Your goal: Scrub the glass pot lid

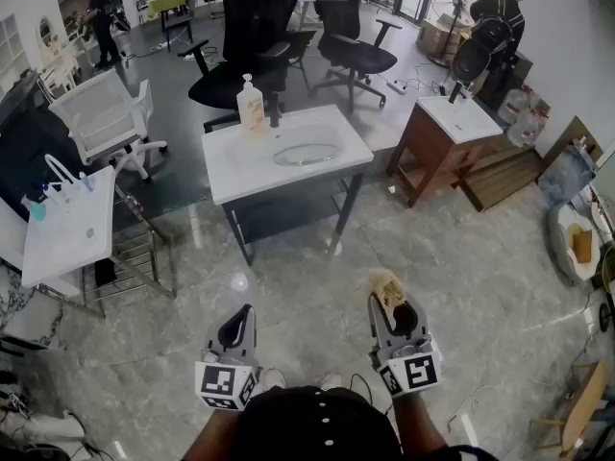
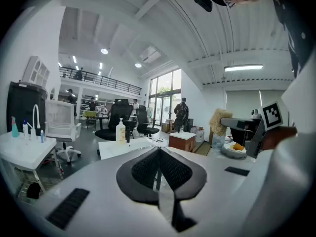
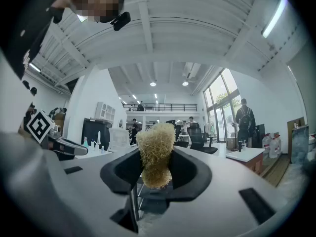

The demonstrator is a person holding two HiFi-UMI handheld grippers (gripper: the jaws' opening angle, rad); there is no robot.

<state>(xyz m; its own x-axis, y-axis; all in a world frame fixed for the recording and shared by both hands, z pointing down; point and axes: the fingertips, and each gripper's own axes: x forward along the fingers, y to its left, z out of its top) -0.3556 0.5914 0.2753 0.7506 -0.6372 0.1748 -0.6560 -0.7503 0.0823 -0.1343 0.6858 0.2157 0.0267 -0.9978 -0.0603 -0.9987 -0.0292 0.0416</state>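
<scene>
Both grippers hang low in front of the person, over the marble floor and well short of the white sink stand (image 1: 240, 166). My left gripper (image 1: 234, 331) (image 2: 159, 149) is shut, its dark pads meeting with nothing between them. My right gripper (image 1: 393, 305) (image 3: 154, 158) is shut on a tan fibrous scrubber (image 1: 386, 284) (image 3: 155, 152) that sticks up past the jaws. In the stand's oval basin (image 1: 306, 154) lies something round and glassy that looks like the pot lid. A soap bottle (image 1: 252, 106) (image 2: 120, 131) and a black tap (image 1: 275, 113) stand behind the basin.
A second white sink table (image 1: 72, 224) and a white chair (image 1: 106, 113) are at the left. A wooden vanity (image 1: 447, 142) stands at the right. Black office chairs (image 1: 245, 36) sit behind the stand. A pet bed (image 1: 577, 243) lies at the far right. People stand at the back.
</scene>
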